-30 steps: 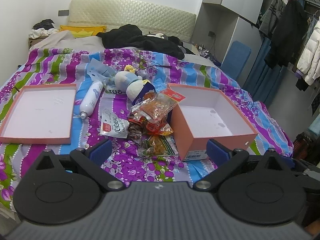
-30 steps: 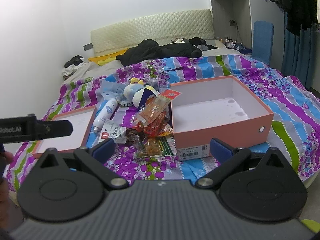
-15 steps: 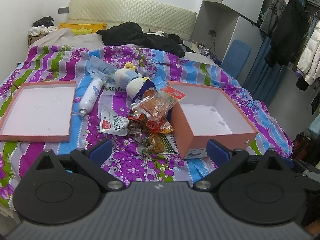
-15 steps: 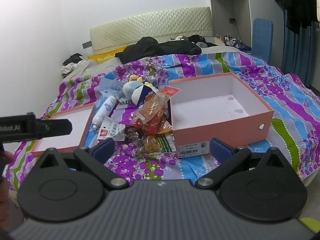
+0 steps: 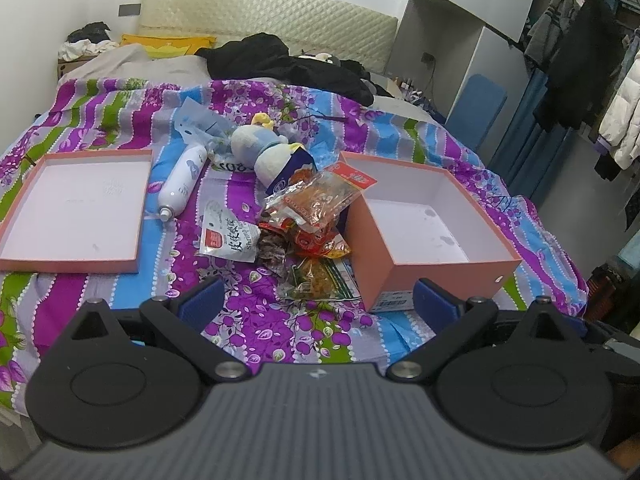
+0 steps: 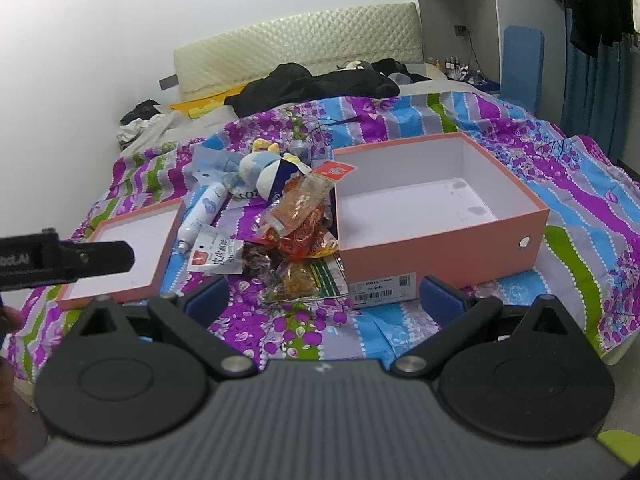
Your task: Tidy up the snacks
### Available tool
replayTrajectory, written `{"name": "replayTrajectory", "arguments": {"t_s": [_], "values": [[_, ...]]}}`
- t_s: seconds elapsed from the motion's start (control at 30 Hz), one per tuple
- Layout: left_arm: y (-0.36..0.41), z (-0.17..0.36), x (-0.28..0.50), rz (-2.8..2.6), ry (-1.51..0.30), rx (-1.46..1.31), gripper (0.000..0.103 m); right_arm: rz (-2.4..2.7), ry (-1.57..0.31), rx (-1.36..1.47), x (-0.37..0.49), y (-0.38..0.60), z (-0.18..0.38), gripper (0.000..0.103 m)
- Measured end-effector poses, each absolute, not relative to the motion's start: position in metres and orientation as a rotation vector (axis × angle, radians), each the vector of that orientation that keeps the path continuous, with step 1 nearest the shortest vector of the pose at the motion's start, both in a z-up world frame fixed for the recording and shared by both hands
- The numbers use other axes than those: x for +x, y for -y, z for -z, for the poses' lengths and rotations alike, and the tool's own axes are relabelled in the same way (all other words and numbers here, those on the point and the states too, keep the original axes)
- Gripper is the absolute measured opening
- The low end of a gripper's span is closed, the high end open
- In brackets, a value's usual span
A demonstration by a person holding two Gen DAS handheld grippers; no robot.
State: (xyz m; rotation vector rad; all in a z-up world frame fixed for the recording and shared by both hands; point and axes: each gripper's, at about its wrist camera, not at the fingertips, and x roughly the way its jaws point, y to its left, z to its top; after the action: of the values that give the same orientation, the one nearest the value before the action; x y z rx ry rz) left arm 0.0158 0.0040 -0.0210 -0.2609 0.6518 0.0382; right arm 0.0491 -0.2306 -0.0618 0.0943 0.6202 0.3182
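A pile of snack packets (image 5: 316,216) (image 6: 300,220) lies on the bed against the left wall of an open, empty pink box (image 5: 374,236) (image 6: 440,252). A white packet with red print (image 5: 230,238) (image 6: 218,258) lies at the pile's left. A packet of yellow snacks (image 5: 316,280) (image 6: 300,280) lies nearest me. My left gripper (image 5: 318,306) is open and empty, short of the pile. My right gripper (image 6: 324,300) is open and empty, just before the same packets.
The pink box lid (image 5: 76,210) (image 6: 120,252) lies upturned at left. A white bottle (image 5: 182,182) (image 6: 202,212), a plush toy (image 5: 260,148) (image 6: 260,168) and a blue bag (image 5: 196,124) lie behind the pile. Black clothes (image 5: 280,60) lie near the headboard. The left gripper's body (image 6: 60,258) shows at left.
Both grippers have shifted slightly, so the bed scene sits a little differently in each view. Nothing on the bed has moved and both grippers stay open.
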Motion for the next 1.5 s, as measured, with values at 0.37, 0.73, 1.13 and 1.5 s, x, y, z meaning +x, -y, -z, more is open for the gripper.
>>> {"name": "replayTrajectory", "arguments": {"t_s": [0.37,0.73,1.13,1.5], "values": [[-0.021,0.055,0.051,-0.043,-0.701,-0.253,0.102,-0.309,-0.728,0.093,0.077,0.215,0.096,0.103],[-0.071,0.116,0.098,-0.088,-0.74,-0.332,0.101,-0.418,-0.763,0.036,0.119,0.175,0.136,0.093],[-0.119,0.194,0.16,-0.041,-0.729,-0.414,0.094,-0.497,-0.719,-0.117,0.172,0.112,0.19,0.072],[-0.128,0.239,0.215,0.012,-0.692,-0.484,0.086,-0.462,-0.698,-0.213,0.218,0.08,0.224,0.065]]}}
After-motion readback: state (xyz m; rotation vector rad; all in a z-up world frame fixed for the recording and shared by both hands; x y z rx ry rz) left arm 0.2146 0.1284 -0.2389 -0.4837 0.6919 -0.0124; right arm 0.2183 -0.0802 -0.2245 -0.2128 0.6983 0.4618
